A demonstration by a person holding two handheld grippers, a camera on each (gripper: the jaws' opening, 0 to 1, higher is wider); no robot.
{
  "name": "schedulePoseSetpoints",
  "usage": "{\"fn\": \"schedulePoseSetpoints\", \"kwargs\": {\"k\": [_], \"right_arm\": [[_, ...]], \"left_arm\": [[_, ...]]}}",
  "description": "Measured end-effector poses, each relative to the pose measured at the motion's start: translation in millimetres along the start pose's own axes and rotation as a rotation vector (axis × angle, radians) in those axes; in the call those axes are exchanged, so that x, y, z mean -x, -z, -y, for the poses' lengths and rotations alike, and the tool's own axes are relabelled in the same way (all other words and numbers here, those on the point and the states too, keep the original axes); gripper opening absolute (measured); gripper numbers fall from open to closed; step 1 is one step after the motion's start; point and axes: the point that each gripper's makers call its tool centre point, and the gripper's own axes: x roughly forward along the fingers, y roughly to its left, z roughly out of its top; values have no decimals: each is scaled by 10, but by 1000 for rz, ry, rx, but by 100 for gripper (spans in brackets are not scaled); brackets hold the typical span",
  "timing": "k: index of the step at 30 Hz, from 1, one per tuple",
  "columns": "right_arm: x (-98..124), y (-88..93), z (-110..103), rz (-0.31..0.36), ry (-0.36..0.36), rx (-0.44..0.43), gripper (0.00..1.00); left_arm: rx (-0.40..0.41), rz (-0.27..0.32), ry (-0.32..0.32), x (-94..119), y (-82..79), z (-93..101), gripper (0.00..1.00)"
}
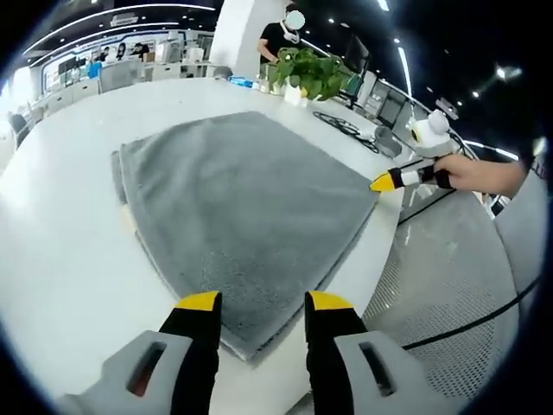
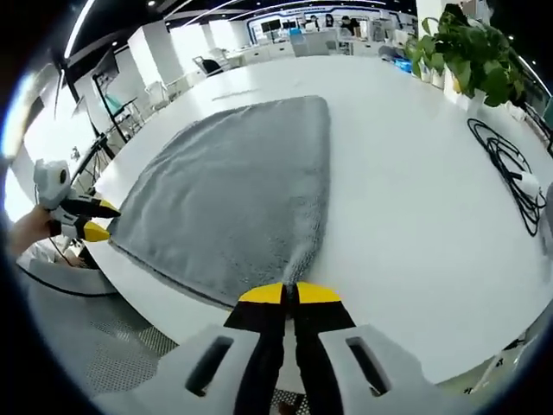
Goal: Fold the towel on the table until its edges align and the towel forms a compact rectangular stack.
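While the grey towel (image 1: 242,216) lies flat on the white table (image 1: 60,259), the right gripper (image 2: 289,292) pinches its corner, the left gripper (image 1: 257,301) hovers parted, and a plant (image 2: 467,47) and cable (image 2: 505,164) sit beyond.
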Motion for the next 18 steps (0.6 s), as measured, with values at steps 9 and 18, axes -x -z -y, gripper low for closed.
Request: {"fn": "schedulePoseSetpoints", "kwargs": {"k": [9,18], "right_arm": [[0,-357,-326,74,-76,88,0],[-24,-571,-786,135,-155,148,0]], "left_arm": [[37,27,0,-35,-172,25,39],[100,83,-42,-130,-517,-54,33]]}}
